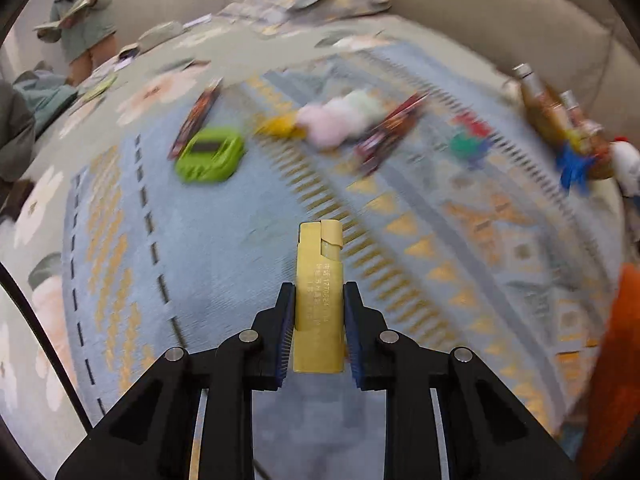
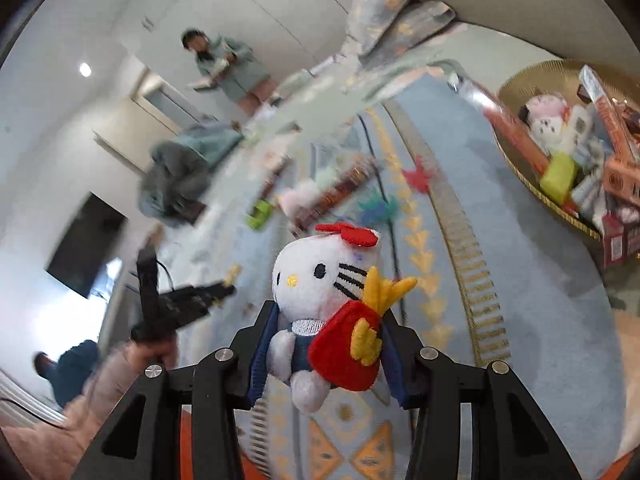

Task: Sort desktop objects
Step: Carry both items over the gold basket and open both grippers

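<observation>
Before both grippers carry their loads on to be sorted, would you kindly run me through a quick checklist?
1. Left gripper shut on the yellow lighter: ok, jaws press both its sides.
2. Lighter seated straight: ok, it points forward along the jaws.
3. Right gripper shut on the plush cat toy: ok, jaws squeeze its body.
4. Gold basket has room: cannot tell, already heaped.
5. Left gripper's target spot: cannot tell, view blurred.

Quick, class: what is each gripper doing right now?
Left gripper: closed on a yellow lighter.
Right gripper: closed on a white plush cat.
</observation>
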Available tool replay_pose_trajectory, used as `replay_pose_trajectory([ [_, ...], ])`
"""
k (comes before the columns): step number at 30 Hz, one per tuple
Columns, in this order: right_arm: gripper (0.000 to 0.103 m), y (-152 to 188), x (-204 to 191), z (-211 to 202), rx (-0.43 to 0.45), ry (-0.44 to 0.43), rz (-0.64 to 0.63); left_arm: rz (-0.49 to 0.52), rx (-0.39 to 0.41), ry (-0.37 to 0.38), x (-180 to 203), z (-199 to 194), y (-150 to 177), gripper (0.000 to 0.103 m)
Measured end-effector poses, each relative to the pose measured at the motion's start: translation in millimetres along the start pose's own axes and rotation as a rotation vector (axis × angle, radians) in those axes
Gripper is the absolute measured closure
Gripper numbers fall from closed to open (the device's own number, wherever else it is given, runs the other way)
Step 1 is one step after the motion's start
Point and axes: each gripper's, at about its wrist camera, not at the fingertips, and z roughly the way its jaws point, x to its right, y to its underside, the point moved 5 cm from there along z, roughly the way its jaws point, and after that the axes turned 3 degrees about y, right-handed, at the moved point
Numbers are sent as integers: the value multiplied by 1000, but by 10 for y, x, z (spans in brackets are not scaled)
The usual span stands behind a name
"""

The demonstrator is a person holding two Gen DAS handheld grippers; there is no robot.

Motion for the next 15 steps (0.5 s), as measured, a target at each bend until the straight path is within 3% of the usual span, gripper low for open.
replay_pose_trajectory([
  [4, 56, -96, -40, -149, 39, 43, -33, -2, 80, 104, 396, -299, -262, 82],
  [7, 56, -110, 46, -168, 39, 109, -33, -3, 102, 139, 622, -378, -388, 82],
  [10, 55, -59, 172, -67, -1, -11, 38, 5, 122, 160, 849, -442, -492, 82],
  [11, 55, 21, 275, 81, -66, 48, 44, 4, 121, 159, 911, -426, -516, 82],
  [13, 55, 319, 546, 426, -279, 279, 31, -14, 92, 183, 990, -339, -513, 82],
  [14, 56, 479, 613, 528, -361, 311, 37, -20, 80, 191, 1009, -297, -503, 82],
  [15, 56, 651, 597, 547, -397, 253, 52, -20, 68, 200, 1034, -255, -478, 82],
])
